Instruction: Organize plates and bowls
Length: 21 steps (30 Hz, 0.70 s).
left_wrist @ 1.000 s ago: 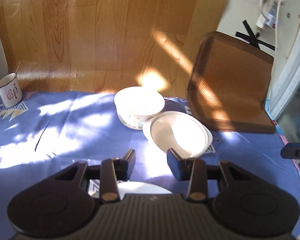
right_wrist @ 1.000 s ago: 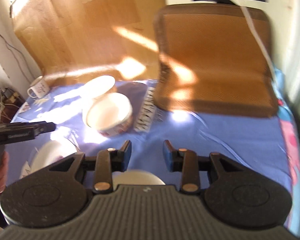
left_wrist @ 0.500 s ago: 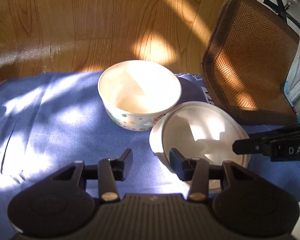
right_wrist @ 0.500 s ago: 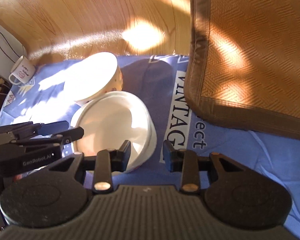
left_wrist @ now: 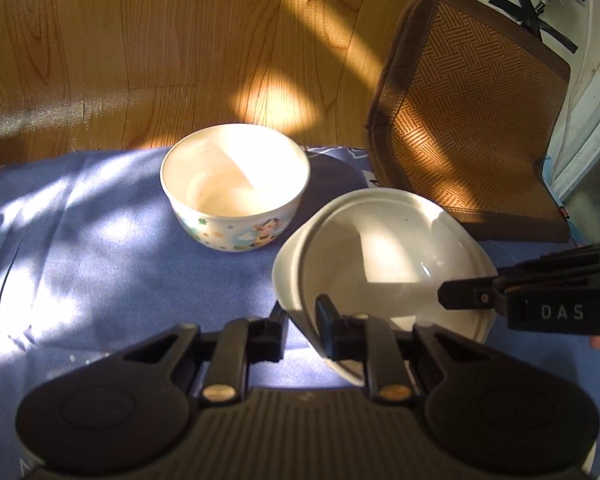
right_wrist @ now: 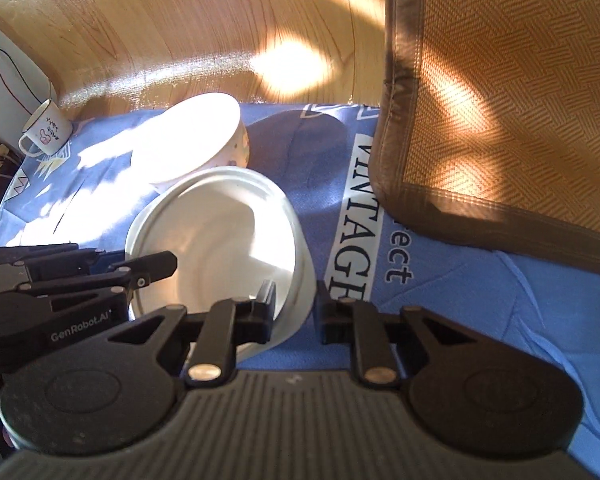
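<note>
Near the middle of the blue printed cloth [left_wrist: 80, 240] covering the desk sat the stack of shallow white ceramic plates [left_wrist: 384, 248], its far rim just beside, perhaps touching, the deep white bowl with cartoon prints [left_wrist: 234, 188]. Both pairs of tongs straddled the stack's rim from opposite sides: the left tongs [left_wrist: 300, 320] had one finger inside the plate and one outside, spread and not yet clenched, and the right tongs [right_wrist: 296, 304] stood likewise on the other edge, parted with nothing pinched. The likeliest trouble, as I judged it, was a thin, glossy rim slipping from either pair once closed, or only the top plate lifting while the lower one dropped back. An uneven lift could tip the stack against the bowl. Beyond lay the brown woven cushion [left_wrist: 472, 108], and a white enamel mug [right_wrist: 46, 132] stood well apart.
</note>
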Each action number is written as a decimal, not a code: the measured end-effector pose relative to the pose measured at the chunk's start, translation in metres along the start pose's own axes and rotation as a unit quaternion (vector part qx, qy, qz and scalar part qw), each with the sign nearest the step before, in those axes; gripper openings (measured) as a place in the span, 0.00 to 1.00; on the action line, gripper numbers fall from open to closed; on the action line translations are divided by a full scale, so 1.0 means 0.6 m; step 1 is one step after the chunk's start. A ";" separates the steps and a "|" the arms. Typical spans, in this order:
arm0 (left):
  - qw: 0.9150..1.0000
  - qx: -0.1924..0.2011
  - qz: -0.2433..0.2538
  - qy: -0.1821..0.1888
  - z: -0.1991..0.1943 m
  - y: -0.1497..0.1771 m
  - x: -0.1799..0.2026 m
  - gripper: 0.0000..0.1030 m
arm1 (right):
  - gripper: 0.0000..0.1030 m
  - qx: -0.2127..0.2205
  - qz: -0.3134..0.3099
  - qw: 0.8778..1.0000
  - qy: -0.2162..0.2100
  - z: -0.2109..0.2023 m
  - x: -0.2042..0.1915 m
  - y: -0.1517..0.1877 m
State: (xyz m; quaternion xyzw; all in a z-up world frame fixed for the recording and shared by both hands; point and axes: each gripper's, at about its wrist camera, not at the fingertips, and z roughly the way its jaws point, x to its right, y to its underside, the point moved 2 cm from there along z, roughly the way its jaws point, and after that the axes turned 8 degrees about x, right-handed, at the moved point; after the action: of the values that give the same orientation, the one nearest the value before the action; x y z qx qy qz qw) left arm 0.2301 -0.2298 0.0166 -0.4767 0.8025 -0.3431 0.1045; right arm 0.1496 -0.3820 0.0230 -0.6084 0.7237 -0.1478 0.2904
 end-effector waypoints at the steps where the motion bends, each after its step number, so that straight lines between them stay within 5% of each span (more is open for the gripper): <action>1: 1.000 0.003 0.001 0.001 -0.010 0.000 0.006 0.16 | 0.21 0.004 -0.001 1.000 0.000 -0.010 0.000 0.002; 21: 0.997 0.023 0.061 0.051 -0.176 0.097 0.186 0.17 | 0.22 0.074 0.002 0.997 0.023 -0.239 0.045 0.145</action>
State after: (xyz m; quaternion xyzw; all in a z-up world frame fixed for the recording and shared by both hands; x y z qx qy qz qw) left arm 0.0792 -0.2576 0.0748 -0.4066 0.8262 -0.3783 0.0948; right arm -0.0081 -0.4093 0.0803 -0.5796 0.7188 -0.2148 0.3181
